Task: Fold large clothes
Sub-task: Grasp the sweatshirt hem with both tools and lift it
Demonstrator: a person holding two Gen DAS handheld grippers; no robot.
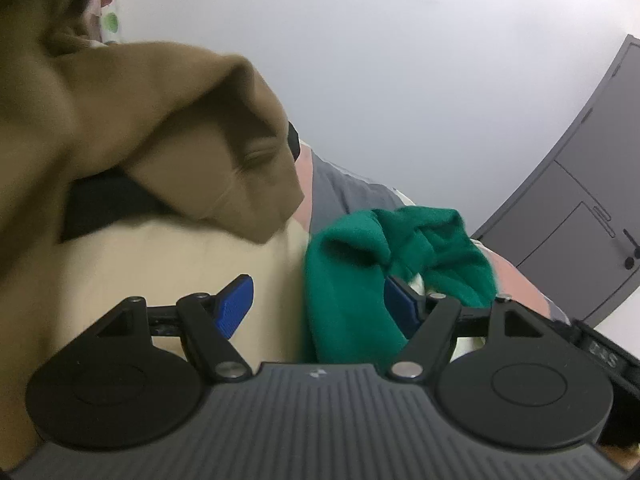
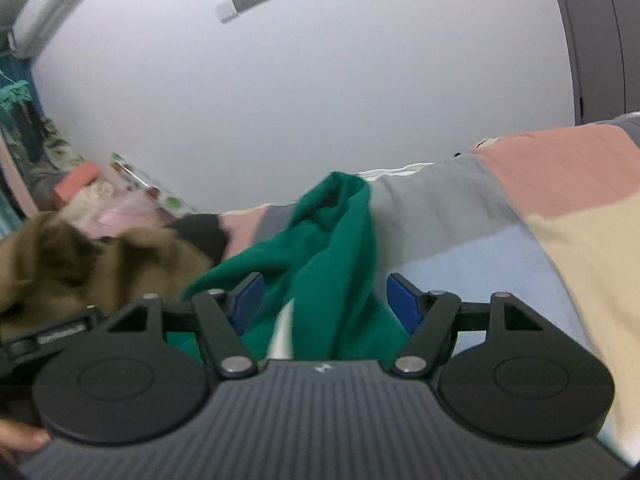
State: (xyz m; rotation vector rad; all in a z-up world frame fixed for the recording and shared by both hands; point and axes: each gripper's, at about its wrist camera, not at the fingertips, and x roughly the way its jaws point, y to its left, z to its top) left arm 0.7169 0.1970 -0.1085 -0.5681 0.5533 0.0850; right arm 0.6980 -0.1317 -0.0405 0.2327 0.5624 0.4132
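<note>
Both the left gripper (image 1: 320, 304) and right gripper (image 2: 324, 300) had jaws spread, the crumpled green garment (image 2: 332, 240) lying between the right's fingers, nearer it, on the patchwork bedspread (image 2: 560, 184).

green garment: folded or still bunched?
Bunched, not folded. The green garment lies in a crumpled heap with loose twisted folds on the patchwork bedspread; the left wrist view shows the same rumpled mound.

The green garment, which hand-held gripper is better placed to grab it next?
Probably the right hand-held gripper: the green garment lies between its open fingers. The left hand-held gripper has it only at one finger.
</note>
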